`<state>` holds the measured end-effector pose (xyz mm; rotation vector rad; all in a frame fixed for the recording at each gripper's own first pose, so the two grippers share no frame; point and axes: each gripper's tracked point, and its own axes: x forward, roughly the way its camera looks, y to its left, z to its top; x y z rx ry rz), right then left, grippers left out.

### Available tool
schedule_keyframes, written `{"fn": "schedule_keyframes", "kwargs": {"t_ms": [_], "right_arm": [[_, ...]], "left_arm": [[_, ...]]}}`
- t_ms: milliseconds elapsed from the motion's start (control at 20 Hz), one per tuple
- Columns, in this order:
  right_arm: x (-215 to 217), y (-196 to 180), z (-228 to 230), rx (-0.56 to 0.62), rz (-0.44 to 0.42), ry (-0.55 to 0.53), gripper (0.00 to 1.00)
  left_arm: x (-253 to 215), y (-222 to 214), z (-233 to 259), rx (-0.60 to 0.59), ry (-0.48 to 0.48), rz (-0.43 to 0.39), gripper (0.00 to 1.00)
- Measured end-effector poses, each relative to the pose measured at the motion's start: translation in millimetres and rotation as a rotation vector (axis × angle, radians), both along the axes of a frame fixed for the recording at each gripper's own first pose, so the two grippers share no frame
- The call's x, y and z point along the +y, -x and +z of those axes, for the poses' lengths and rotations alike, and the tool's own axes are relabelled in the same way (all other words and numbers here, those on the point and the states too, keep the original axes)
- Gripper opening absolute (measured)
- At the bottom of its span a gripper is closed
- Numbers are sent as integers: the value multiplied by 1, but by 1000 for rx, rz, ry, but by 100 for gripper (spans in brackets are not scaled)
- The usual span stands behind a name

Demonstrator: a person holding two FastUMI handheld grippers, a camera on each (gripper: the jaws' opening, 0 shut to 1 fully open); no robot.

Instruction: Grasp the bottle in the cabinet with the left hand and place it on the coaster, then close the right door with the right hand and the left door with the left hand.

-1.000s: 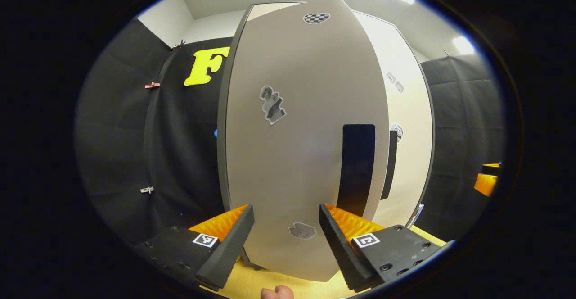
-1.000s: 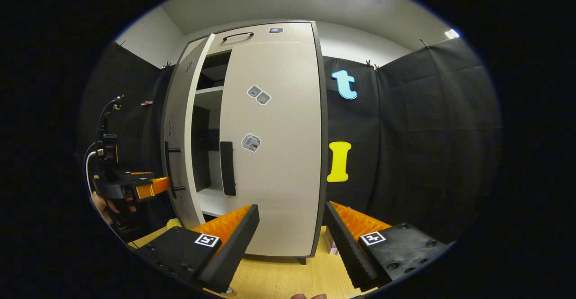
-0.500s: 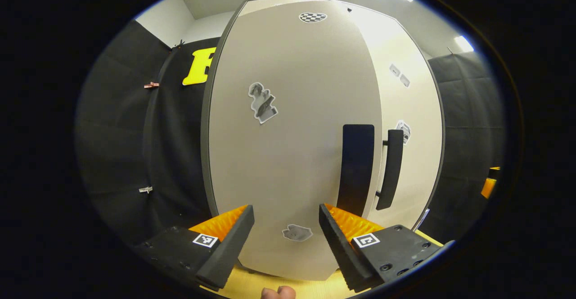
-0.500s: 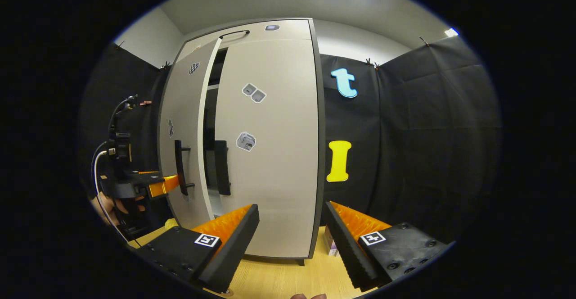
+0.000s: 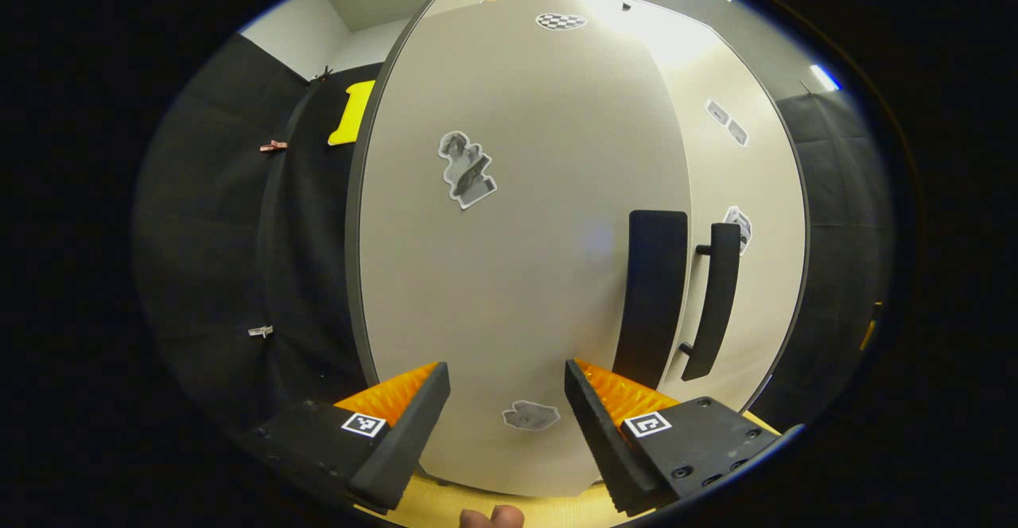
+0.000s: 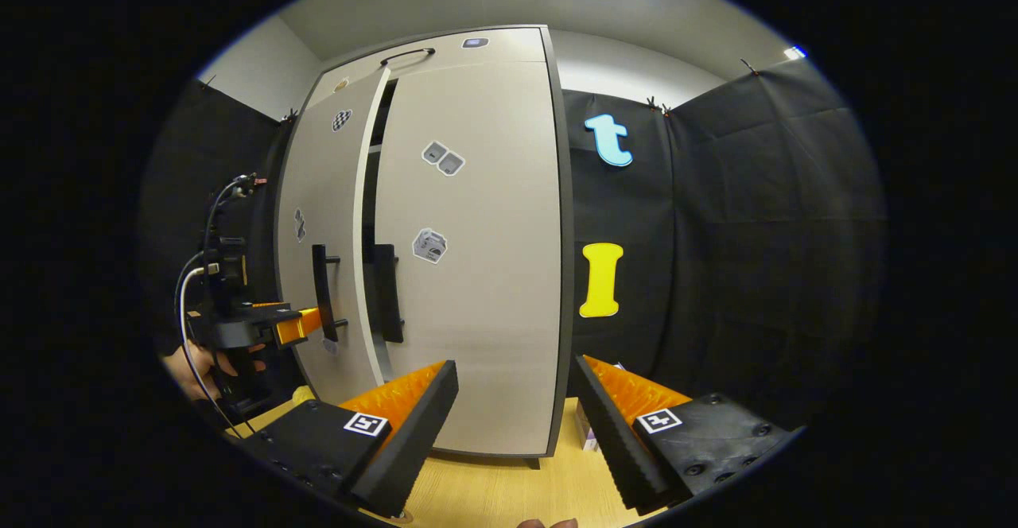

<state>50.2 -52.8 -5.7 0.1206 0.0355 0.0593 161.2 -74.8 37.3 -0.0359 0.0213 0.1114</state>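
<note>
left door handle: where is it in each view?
Left gripper view: the left door handle is a broad dark bar right of centre, seen face-on.
Right gripper view: it stands left of centre, by the left tool.
Shared landmark: the checkered sticker atop that door.

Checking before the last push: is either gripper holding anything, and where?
Nothing held. Left gripper and right gripper both gape open, facing the cabinet's left door.

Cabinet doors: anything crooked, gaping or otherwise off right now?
The left door is not flush: a dark gap remains between it and the closed right door. The left gripper is against its front, jaws open. Nothing looks damaged or spilled.
</note>
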Motion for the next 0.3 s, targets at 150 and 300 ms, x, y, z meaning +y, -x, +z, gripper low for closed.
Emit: {"fn": "schedule_keyframes", "kwargs": {"t_ms": [150, 300], "right_arm": [[1, -1, 0, 3, 3, -10, 98], [1, 1, 2, 2, 2, -29, 98]], "left_arm": [[-3, 8, 2, -1, 5, -26, 94], [-5, 22, 5, -3, -28, -41, 94]]}}
